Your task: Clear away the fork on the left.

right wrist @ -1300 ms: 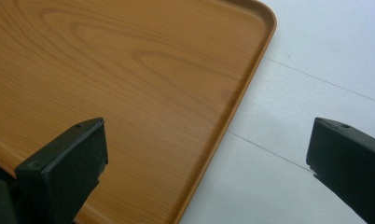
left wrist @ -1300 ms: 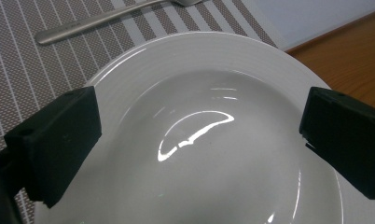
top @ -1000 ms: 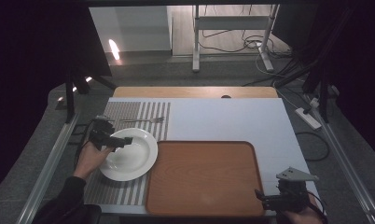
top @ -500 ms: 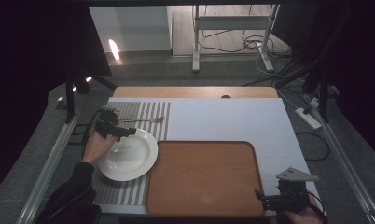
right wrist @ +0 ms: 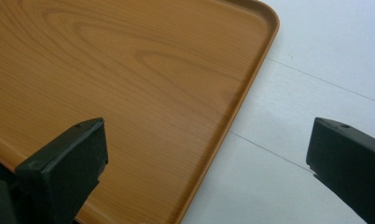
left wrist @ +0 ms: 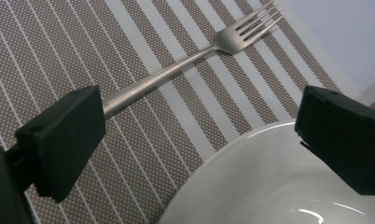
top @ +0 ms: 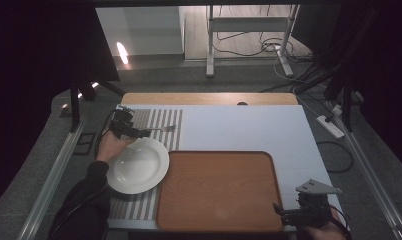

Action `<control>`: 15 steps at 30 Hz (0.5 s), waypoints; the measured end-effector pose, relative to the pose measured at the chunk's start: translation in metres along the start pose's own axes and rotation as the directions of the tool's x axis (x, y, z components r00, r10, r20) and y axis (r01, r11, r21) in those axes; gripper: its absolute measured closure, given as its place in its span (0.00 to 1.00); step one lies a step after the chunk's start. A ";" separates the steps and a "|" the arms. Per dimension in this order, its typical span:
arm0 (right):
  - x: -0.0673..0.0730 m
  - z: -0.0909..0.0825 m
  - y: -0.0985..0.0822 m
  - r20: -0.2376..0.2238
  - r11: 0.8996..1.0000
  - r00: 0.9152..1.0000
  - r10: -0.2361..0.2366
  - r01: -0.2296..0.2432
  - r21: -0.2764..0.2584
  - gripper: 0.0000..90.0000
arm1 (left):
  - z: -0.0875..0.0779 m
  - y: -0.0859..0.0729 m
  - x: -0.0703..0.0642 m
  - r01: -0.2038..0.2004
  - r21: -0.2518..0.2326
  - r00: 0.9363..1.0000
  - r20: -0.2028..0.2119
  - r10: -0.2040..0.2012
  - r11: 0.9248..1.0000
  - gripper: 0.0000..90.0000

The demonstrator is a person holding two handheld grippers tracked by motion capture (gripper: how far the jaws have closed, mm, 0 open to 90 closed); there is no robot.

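Fork [left wrist: 185,63] lies on the striped placemat [left wrist: 59,56], handle toward us and tines pointing away, just beyond the rim of the white plate [left wrist: 269,182]. We hold the left gripper [top: 131,131] over the handle end with its jaws spread wide, one jaw covering the handle tip and the other over the plate rim. We judge the risk to sit here: closing at this angle could catch the plate edge along with the thin handle, or nudge the fork so it skids flat on the mat instead of lifting. Farther right, the wooden tray [top: 219,192] sits bare, and our right gripper [top: 300,216] rests by its near corner, jaws apart and holding nothing
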State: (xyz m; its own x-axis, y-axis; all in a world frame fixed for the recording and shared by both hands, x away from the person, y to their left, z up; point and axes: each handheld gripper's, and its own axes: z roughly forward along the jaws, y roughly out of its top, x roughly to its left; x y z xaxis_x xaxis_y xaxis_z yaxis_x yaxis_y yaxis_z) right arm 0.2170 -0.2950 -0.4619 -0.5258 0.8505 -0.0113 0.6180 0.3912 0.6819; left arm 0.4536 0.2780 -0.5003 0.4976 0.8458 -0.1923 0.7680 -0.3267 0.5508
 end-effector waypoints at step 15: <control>0.000 0.000 0.000 -0.006 1.000 1.000 -0.001 0.001 -0.001 0.00 | 0.015 0.022 0.019 -0.016 0.098 0.996 -0.087 0.025 0.995 0.96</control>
State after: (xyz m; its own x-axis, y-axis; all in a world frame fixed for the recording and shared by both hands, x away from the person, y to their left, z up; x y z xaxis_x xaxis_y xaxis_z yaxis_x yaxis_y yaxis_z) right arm 0.2171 -0.2953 -0.4620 -0.5302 0.8479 -0.0075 0.6168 0.3917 0.6827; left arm 0.4863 0.2804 -0.5041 0.4796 0.8709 -0.1074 0.7956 -0.3799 0.4718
